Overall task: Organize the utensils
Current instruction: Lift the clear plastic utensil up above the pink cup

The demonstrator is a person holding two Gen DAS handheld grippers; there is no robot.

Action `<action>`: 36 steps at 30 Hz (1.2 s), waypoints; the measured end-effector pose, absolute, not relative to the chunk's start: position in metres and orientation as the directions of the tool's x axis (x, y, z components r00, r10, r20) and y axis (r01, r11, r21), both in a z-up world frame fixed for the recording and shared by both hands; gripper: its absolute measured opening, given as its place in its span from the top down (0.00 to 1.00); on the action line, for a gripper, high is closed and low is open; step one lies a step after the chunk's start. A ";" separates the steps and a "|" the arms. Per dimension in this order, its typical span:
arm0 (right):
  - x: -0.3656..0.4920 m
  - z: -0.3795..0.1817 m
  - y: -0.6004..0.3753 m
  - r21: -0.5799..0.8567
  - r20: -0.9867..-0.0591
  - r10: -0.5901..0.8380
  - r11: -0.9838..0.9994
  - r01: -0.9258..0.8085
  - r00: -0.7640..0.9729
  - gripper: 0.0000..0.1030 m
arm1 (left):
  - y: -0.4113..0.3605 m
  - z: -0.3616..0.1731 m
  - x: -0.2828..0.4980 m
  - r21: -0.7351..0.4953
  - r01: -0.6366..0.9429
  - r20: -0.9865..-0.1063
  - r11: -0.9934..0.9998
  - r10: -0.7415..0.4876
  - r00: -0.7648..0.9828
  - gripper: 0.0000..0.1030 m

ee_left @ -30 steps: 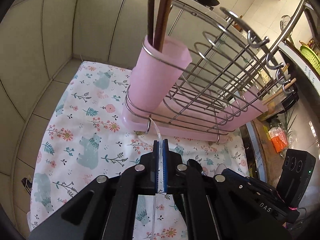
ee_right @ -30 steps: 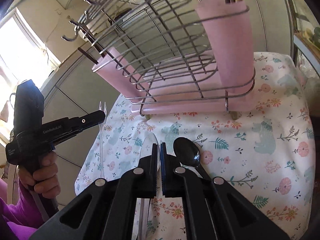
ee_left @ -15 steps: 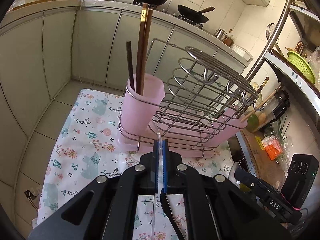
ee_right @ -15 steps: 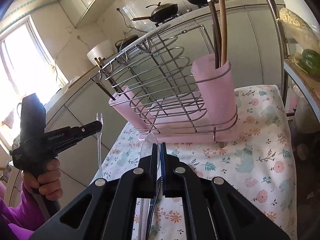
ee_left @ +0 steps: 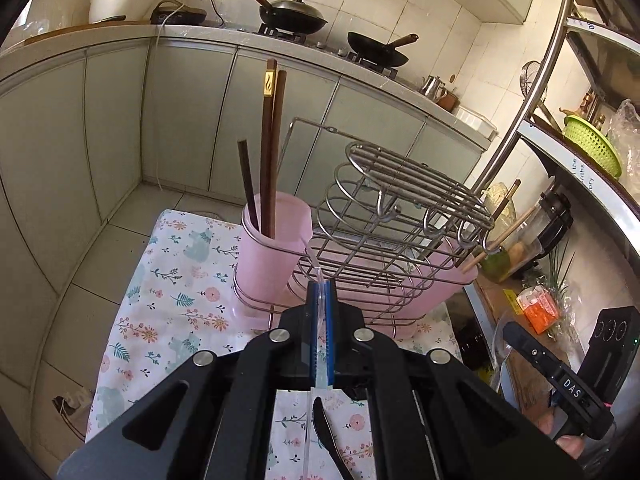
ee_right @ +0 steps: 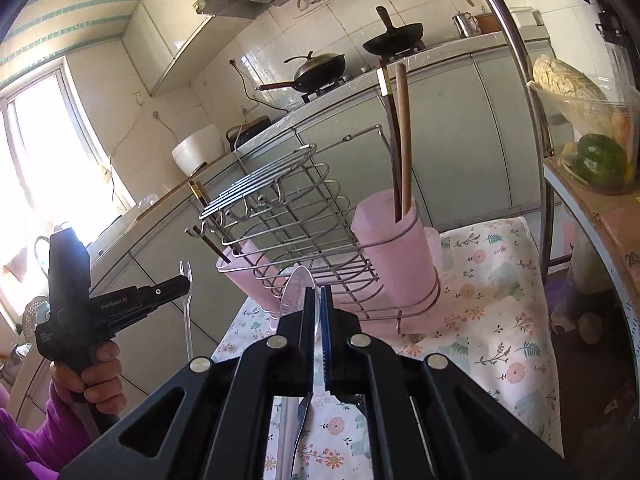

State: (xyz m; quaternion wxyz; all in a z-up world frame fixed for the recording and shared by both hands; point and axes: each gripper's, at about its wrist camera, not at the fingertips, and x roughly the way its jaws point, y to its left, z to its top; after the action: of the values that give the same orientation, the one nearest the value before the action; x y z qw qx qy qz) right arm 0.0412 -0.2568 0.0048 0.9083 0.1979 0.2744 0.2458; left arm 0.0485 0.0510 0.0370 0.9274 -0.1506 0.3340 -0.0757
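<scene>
Right wrist view: right claw (ee_right: 317, 300) is pinching a clear spoon (ee_right: 297, 290), left claw (ee_right: 185, 285) a clear fork (ee_right: 186, 312) (both lifted); next, lowering them into the pink cup (ee_right: 398, 252).

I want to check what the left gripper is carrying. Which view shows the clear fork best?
The right wrist view: the clear fork hangs side-on in the left gripper, prongs up, whole against the cabinets. The left wrist view shows only a thin clear strip clamped between its pads, prongs hard to make out.
</scene>
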 end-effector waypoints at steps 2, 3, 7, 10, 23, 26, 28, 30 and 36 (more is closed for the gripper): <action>0.041 0.011 -0.261 0.492 -0.387 0.547 0.803 -0.336 0.742 0.98 | 0.053 0.040 0.049 -0.330 0.042 -0.588 0.943 -0.240 0.772 0.98; 0.041 0.013 -0.263 0.490 -0.380 0.542 0.805 -0.334 0.749 0.97 | 0.053 0.042 0.049 -0.330 0.043 -0.584 0.943 -0.239 0.776 0.98; 0.045 0.022 -0.270 0.485 -0.360 0.525 0.812 -0.326 0.771 0.97 | 0.056 0.048 0.050 -0.328 0.047 -0.569 0.943 -0.237 0.787 0.98; 0.047 0.029 -0.273 0.474 -0.344 0.512 0.818 -0.325 0.787 0.97 | 0.057 0.053 0.051 -0.327 0.049 -0.559 0.944 -0.235 0.795 0.98; 0.058 0.074 -0.283 0.401 -0.241 0.437 0.858 -0.321 0.866 0.98 | 0.064 0.078 0.058 -0.327 0.062 -0.497 0.943 -0.227 0.837 0.98; 0.061 0.087 -0.284 0.377 -0.207 0.418 0.868 -0.322 0.885 0.98 | 0.067 0.086 0.058 -0.325 0.069 -0.476 0.943 -0.226 0.850 0.98; 0.063 0.095 -0.284 0.367 -0.186 0.411 0.872 -0.325 0.892 0.97 | 0.069 0.092 0.059 -0.326 0.074 -0.461 0.943 -0.226 0.858 0.98; 0.065 0.104 -0.283 0.355 -0.161 0.400 0.877 -0.325 0.902 0.98 | 0.072 0.097 0.060 -0.334 0.081 -0.444 0.939 -0.232 0.866 0.98; 0.067 0.125 -0.272 0.283 -0.064 0.336 0.909 -0.306 0.940 0.97 | 0.073 0.116 0.063 -0.343 0.087 -0.352 0.935 -0.214 0.911 0.98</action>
State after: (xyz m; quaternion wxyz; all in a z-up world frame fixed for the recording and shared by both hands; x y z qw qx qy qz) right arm 0.0675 -0.2724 0.1249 0.9753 0.1359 0.0556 0.1647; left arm 0.0633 0.0734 0.1161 0.9640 -0.1622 0.1957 -0.0783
